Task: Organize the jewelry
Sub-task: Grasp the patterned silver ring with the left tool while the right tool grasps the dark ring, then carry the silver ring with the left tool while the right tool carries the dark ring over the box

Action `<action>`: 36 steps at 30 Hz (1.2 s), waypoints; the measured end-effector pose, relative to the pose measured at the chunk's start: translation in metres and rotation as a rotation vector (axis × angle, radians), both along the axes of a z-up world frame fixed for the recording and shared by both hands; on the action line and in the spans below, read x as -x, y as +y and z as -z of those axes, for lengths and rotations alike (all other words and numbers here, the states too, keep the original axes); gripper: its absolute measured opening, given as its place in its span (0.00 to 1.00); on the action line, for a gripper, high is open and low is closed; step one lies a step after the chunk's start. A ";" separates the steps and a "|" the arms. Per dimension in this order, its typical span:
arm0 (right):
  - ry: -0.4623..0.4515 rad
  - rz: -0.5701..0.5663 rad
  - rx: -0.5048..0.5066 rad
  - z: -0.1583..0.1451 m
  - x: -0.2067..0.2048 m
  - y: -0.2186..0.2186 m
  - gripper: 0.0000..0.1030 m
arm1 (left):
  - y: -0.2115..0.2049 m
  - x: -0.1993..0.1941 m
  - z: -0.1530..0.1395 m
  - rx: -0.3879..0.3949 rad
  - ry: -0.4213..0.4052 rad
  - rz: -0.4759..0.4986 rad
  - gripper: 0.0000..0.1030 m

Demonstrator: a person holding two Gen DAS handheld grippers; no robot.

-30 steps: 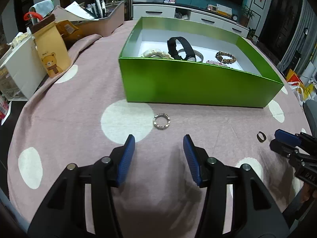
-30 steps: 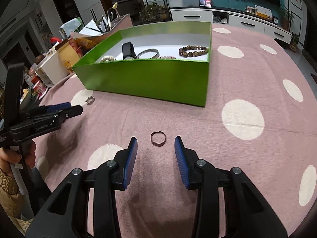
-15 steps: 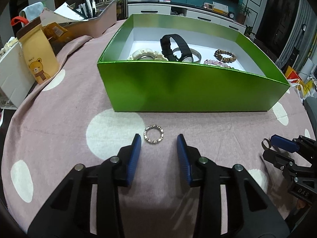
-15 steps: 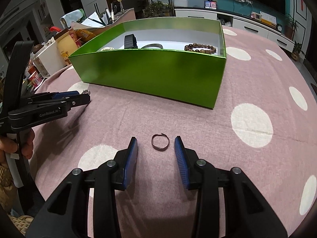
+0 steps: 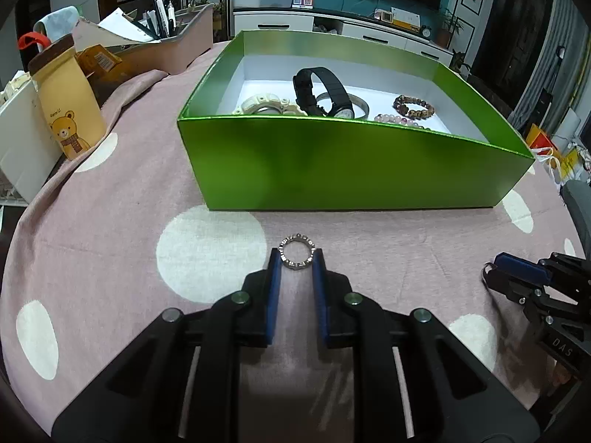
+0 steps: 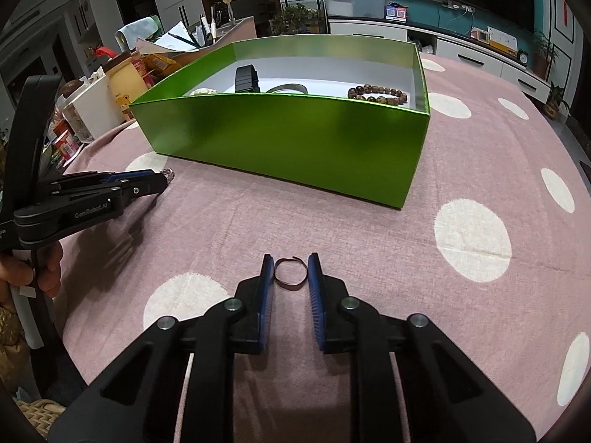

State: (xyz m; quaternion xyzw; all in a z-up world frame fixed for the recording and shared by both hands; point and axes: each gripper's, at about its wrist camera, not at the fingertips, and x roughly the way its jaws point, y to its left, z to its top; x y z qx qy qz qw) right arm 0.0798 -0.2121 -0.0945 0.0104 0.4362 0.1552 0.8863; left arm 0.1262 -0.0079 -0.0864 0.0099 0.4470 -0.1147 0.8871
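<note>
Presently each claw, left (image 5: 297, 258) and right (image 6: 290, 268), is closed lightly around its ring, studded (image 5: 297, 253) and thin copper (image 6: 290, 271); both light, slippery, best pinched across the band.

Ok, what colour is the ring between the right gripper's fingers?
Dark coppery brown, a thin open band; it shows best in the right wrist view.

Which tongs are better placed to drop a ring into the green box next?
Probably left: the left tongs grip the silver ring nearer the green box than the right tongs.
</note>
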 end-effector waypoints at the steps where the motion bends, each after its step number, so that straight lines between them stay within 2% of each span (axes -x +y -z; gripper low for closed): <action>1: -0.004 -0.002 -0.003 -0.002 0.001 0.000 0.18 | 0.001 0.001 -0.002 0.007 -0.002 -0.001 0.13; 2: -0.010 -0.005 -0.006 -0.005 0.002 0.000 0.18 | 0.002 0.001 -0.003 0.012 -0.003 -0.001 0.01; 10: -0.045 -0.022 -0.026 -0.021 0.008 0.001 0.18 | 0.006 0.006 -0.013 0.030 -0.017 0.011 0.00; 12: -0.039 -0.021 -0.033 -0.021 0.008 0.000 0.18 | 0.007 0.006 -0.011 0.036 -0.005 0.010 0.10; 13: -0.037 -0.019 -0.034 -0.020 0.009 -0.001 0.18 | 0.007 0.006 -0.010 0.035 -0.003 0.007 0.27; 14: -0.034 -0.016 -0.037 -0.019 0.009 -0.002 0.18 | 0.006 0.005 -0.009 0.030 -0.002 0.004 0.38; 16: -0.030 -0.013 -0.039 -0.019 0.009 -0.002 0.18 | 0.004 0.003 -0.006 0.022 -0.001 0.007 0.43; 21: -0.028 -0.009 -0.046 -0.019 0.007 -0.002 0.18 | -0.005 -0.004 0.003 -0.016 -0.008 0.015 0.40; 25: -0.027 -0.005 -0.049 -0.018 0.007 -0.003 0.18 | -0.011 -0.006 0.005 -0.031 -0.035 0.030 0.20; 31: -0.035 -0.002 -0.053 -0.020 0.008 -0.004 0.18 | -0.007 0.002 0.000 -0.005 -0.017 0.041 0.20; 36: -0.052 0.000 -0.060 -0.027 0.011 -0.007 0.18 | -0.003 0.012 -0.019 0.017 -0.055 0.049 0.20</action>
